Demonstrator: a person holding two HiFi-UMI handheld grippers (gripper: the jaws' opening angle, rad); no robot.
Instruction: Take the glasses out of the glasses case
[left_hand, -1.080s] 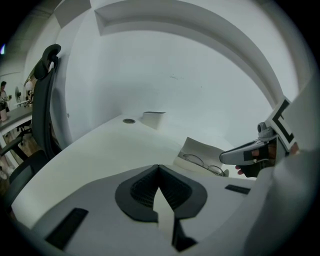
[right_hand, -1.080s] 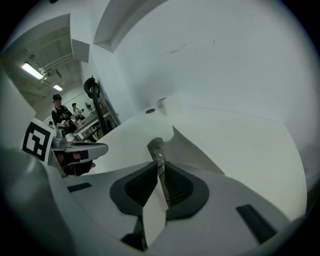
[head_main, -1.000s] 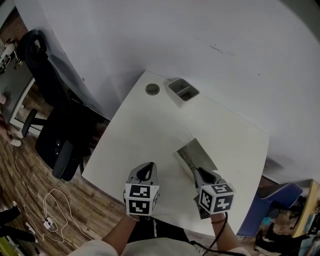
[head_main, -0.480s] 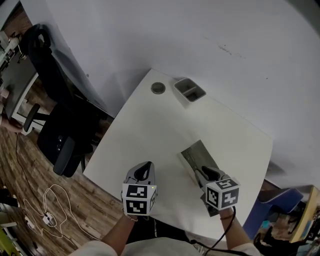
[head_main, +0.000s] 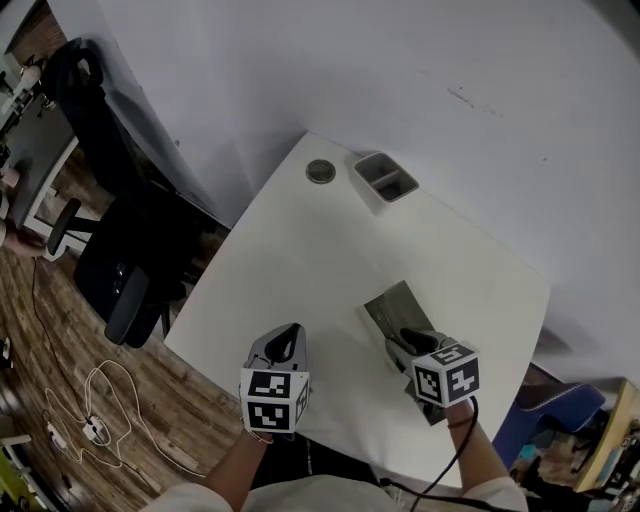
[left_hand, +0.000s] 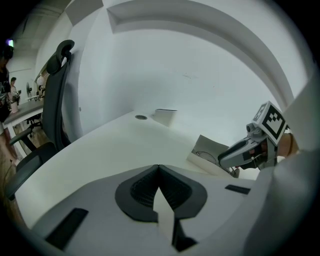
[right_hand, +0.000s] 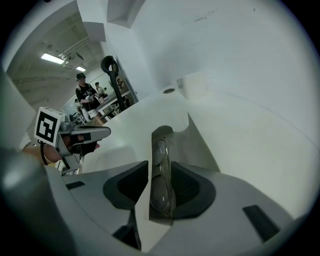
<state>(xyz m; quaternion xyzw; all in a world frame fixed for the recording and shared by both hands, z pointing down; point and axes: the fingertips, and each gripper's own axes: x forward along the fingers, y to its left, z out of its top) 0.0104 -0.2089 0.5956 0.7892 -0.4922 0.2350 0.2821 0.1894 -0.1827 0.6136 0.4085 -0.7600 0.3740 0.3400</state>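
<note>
An open grey glasses case (head_main: 398, 302) lies on the white table (head_main: 300, 250), right of centre. The glasses (right_hand: 160, 149) lie folded in its tray, lenses upward. My right gripper (head_main: 408, 346) points steeply down over the case's near end. Its jaws are opening, and the glasses run between them (right_hand: 160, 166) with the pads on either side, not pressing. The case lid (right_hand: 196, 142) stands up to the right of the glasses. My left gripper (head_main: 289, 340) hovers over the table's near edge, left of the case, shut with nothing in it (left_hand: 159, 169).
A grey two-compartment tray (head_main: 386, 180) and a small round disc (head_main: 320, 172) sit at the table's far corner. A black office chair (head_main: 125, 265) stands left of the table, with cables (head_main: 90, 410) on the wooden floor. A wall runs behind the table. People stand in the distance (right_hand: 84, 96).
My right gripper has rolled and sunk a little over the open case. The left gripper has barely moved.
</note>
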